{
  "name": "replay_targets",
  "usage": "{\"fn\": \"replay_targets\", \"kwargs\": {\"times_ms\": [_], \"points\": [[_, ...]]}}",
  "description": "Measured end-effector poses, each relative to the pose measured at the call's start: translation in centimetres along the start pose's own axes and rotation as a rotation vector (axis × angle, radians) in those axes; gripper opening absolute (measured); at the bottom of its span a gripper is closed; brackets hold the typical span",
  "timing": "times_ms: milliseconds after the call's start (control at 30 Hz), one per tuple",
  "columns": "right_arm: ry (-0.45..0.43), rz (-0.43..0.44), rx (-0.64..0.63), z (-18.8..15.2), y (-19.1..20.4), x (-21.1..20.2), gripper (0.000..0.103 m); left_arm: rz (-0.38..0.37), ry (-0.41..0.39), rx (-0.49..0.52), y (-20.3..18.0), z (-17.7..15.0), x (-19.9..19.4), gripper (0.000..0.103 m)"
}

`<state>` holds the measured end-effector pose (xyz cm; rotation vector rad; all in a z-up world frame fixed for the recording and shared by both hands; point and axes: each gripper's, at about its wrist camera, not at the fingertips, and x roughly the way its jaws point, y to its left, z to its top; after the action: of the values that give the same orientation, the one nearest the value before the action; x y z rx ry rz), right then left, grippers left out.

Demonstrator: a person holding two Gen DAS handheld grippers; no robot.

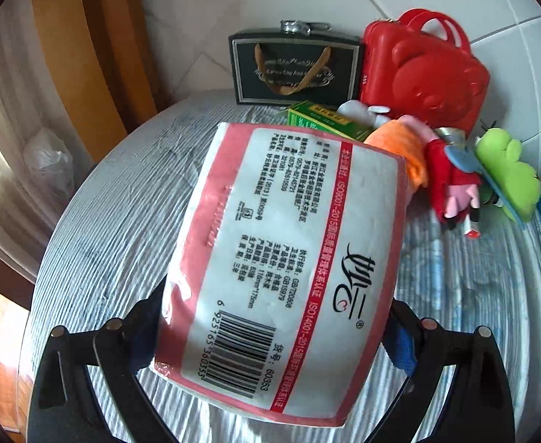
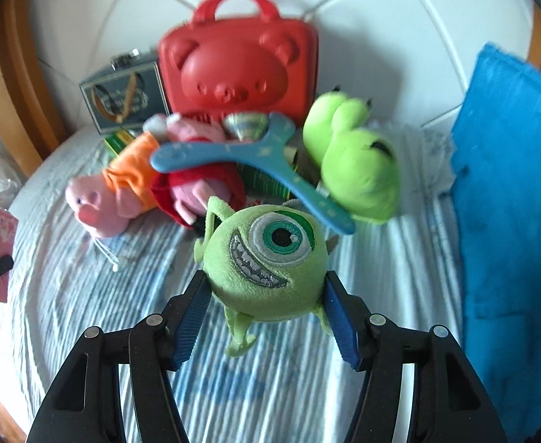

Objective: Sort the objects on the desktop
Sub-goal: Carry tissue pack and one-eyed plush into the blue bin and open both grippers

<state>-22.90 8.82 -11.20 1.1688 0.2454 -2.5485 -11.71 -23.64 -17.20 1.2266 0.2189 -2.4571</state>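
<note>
From my remote seat, the striped tabletop [image 2: 85, 295] in front lies open for passing, while the red bear case [image 2: 239, 70], pig plushes [image 2: 130, 184], boomerang [image 2: 240, 158] and, seemingly, a blue cloth [image 2: 510, 184] block the far side.

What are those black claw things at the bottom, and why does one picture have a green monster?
Those claws are two hand-held grippers that a person squeezes. Each has a camera looking along its fingers, so you get one picture per hand. The left hand-held gripper holds a pink-and-white tissue pack. The right hand-held gripper holds a one-eyed green monster plush. On the striped table lie a pink pig plush, a blue boomerang, a red bear case and a blue cloth.
</note>
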Motion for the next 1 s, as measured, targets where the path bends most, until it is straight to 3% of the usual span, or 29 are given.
{"fn": "replay_targets", "kwargs": {"times_ms": [300, 533, 833, 1000], "points": [[-0.252, -0.067, 0.015, -2.6, -3.0, -14.1, 0.061, -0.139, -0.219, 0.106, -7.9, -0.2, -12.0, 0.098], [-0.399, -0.14, 0.059, -4.4, -7.9, -22.4, 0.062, -0.283, -0.321, 0.186, -16.8, 0.1, -18.7, 0.098], [-0.439, -0.25, 0.131, -4.7, -19.0, -27.9, 0.062, -0.468, -0.415, 0.317, -31.2, 1.1, -26.5, 0.098], [-0.428, -0.289, 0.143, -3.1, -26.6, -29.3, 0.062, -0.552, -0.395, 0.387, -40.1, 2.3, -29.7, 0.098]]}}
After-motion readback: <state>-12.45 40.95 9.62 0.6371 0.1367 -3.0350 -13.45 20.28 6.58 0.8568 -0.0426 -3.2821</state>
